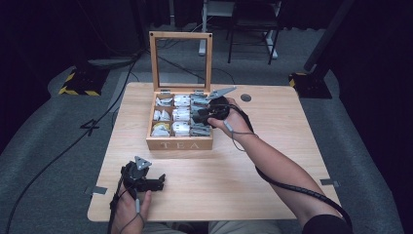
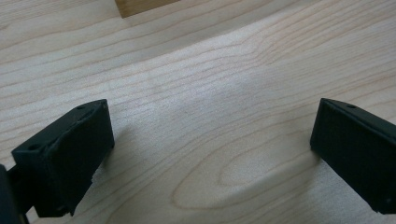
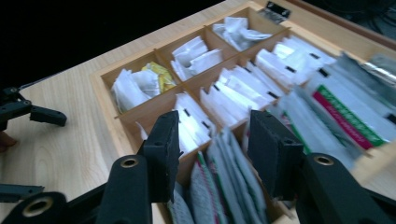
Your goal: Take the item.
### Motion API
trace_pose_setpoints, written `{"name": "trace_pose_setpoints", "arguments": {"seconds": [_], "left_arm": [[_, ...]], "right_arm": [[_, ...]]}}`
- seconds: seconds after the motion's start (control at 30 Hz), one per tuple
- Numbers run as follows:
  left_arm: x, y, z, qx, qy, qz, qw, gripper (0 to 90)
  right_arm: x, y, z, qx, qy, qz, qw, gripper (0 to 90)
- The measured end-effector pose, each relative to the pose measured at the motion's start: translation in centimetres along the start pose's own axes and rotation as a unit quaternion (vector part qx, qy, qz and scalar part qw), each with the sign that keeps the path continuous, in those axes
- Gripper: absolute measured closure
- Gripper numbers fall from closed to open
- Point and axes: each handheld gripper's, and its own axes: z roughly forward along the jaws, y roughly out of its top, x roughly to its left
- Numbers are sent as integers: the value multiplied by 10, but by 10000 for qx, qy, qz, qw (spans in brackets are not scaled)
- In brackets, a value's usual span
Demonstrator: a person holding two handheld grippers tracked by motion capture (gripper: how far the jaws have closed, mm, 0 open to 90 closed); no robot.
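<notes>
The pale wooden table (image 1: 214, 180) takes up the middle of the high view, its near half bare so there is room to work. At its upper centre stands the tea box (image 1: 179, 142), its glass-framed lid (image 1: 180, 61) propped upright at the back so every compartment is open from above. The box is split into rows of small cells packed with tea sachets (image 3: 236, 91) standing on edge, white ones toward the left of the high view, grey and green-red ones in the right-hand column.

The right gripper (image 1: 203, 115) sits over that right-hand column, the forearm running in from the lower right of the frame. In the right gripper view its black jaws stand about half open, straddling the grey sachets (image 3: 219, 182) at the bottom centre of the frame. No pad presses on a packet yet, so nothing is held; the pose looks like lining up to pinch one sachet out of the row.

The left gripper (image 1: 155, 182) rests at the lower left of the high view, well apart from the box. In the left gripper view its jaws gape wide over bare wood with nothing between them, apparently parked out of the way.
</notes>
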Motion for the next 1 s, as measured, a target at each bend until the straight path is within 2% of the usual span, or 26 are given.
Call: {"name": "trace_pose_setpoints", "arguments": {"seconds": [0.17, 0.37, 0.5, 0.73, 1.0], "left_arm": [[0, 0, 0, -1, -1, -2, 10000, 1], [0, 0, 0, -1, -2, 0, 10000, 0], [0, 0, 0, -5, 9, 9, 10000, 0], [0, 0, 0, -10, 19, 23, 10000, 0], [0, 0, 0, -9, 18, 22, 10000, 0]], "right_arm": [[11, 3, 15, 178, 56, -57, 9998, 563], [17, 5, 26, 369, 119, -87, 9992, 601], [22, 6, 39, 625, 193, -135, 9978, 635], [28, 6, 55, 841, 291, -105, 9960, 648], [32, 3, 66, 1104, 187, -74, 9937, 692]]}}
